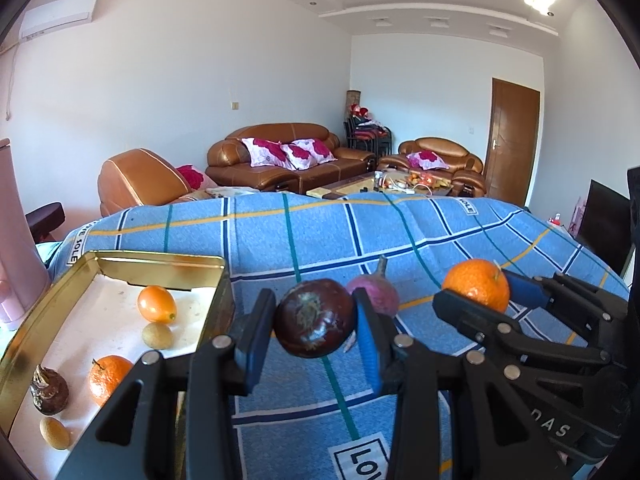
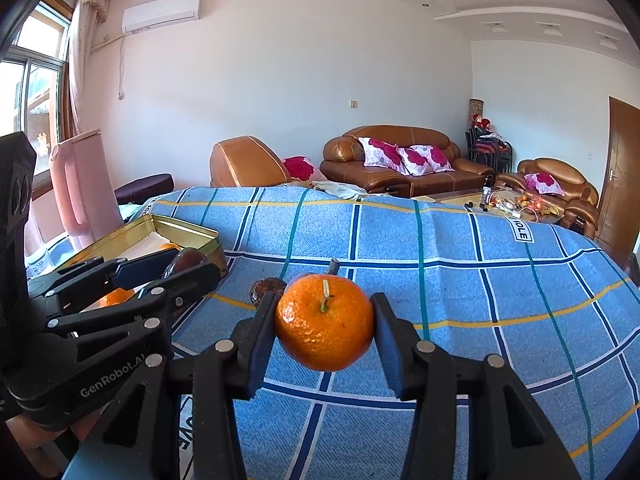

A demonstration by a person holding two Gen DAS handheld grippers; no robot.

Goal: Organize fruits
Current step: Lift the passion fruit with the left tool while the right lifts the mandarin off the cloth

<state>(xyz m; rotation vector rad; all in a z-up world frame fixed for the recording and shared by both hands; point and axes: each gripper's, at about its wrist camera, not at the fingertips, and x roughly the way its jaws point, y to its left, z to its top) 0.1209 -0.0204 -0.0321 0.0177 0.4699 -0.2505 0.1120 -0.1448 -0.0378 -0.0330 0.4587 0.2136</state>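
Worktop (image 1: 460, 216), under a blue checked cloth, carries a gold tin tray (image 1: 218, 280) at its left edge. Tray holds an orange (image 1: 107, 376), a small oval orange fruit (image 1: 157, 304), two pale round fruits and a dark bulb. Left gripper (image 1: 315, 320) angles downward just right of the tray, fingers pinching a dark purple fruit (image 1: 315, 318) above the cloth. Right gripper (image 2: 325, 330), alongside it, angles downward too, fingers pinching a mandarin (image 2: 325, 322). A purple root vegetable (image 1: 378, 292) lies on the cloth behind.
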